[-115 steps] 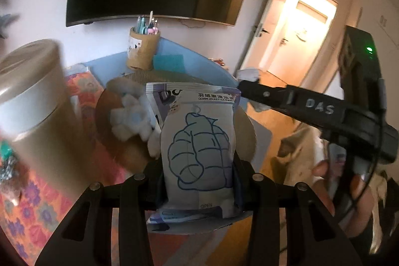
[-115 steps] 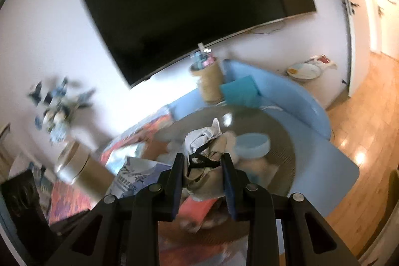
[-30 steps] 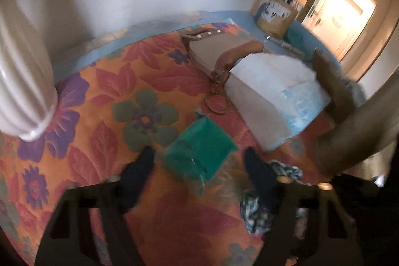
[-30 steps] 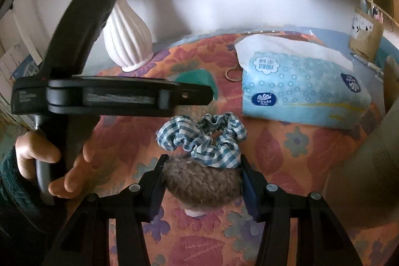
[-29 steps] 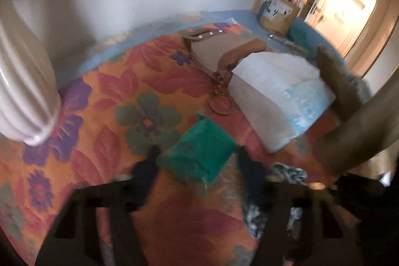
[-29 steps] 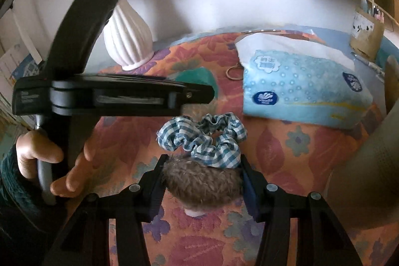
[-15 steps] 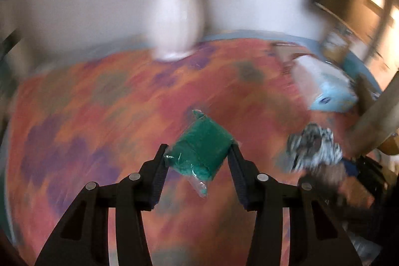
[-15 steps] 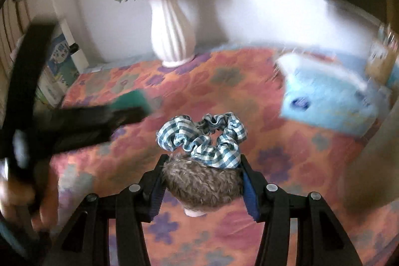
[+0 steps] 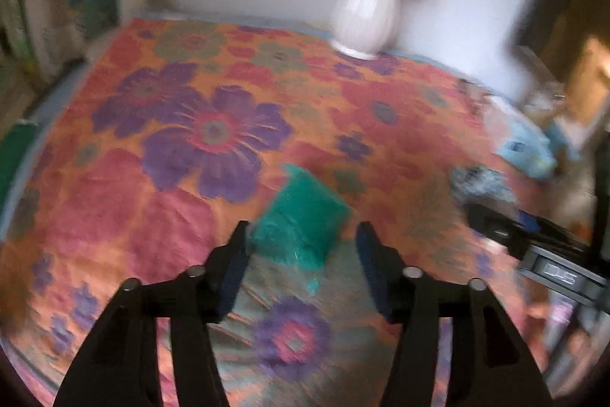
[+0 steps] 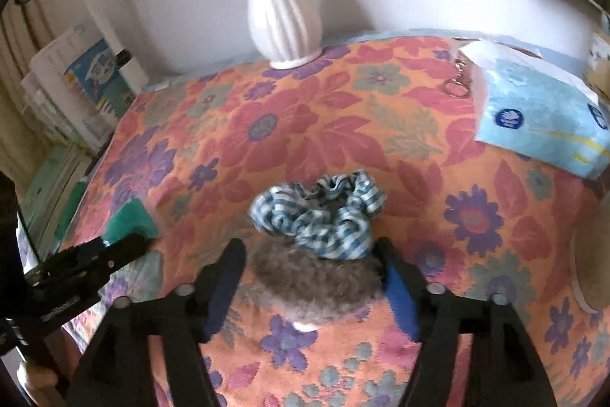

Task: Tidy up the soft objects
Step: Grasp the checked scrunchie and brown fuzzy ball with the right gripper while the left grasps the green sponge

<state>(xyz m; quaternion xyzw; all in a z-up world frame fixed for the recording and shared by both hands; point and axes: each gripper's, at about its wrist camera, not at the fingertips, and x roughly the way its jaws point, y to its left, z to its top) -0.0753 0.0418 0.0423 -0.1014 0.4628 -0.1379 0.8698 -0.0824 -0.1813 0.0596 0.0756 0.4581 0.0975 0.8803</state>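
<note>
A green soft packet (image 9: 301,220) lies on the flowered cloth (image 9: 160,185) between the fingers of my left gripper (image 9: 301,246), whose jaws stand open with a gap on the right side. It also shows in the right wrist view (image 10: 129,220). My right gripper (image 10: 310,273) holds a brown fuzzy item (image 10: 316,285) with a blue checked scrunchie (image 10: 320,212) resting on it. The pads touch the fuzzy item on both sides. The left gripper shows at the left edge of the right wrist view (image 10: 76,269).
A white ribbed vase (image 10: 284,14) with blue flowers stands at the back by the wall. A blue tissue pack (image 10: 541,117) lies at the right, a key ring (image 10: 455,88) beside it. Books (image 10: 76,90) stand off the table's left edge.
Both grippers have swung left across the cloth. The left gripper carried the green packet left and its jaws have widened around it. The right gripper keeps the fuzzy item and scrunchie.
</note>
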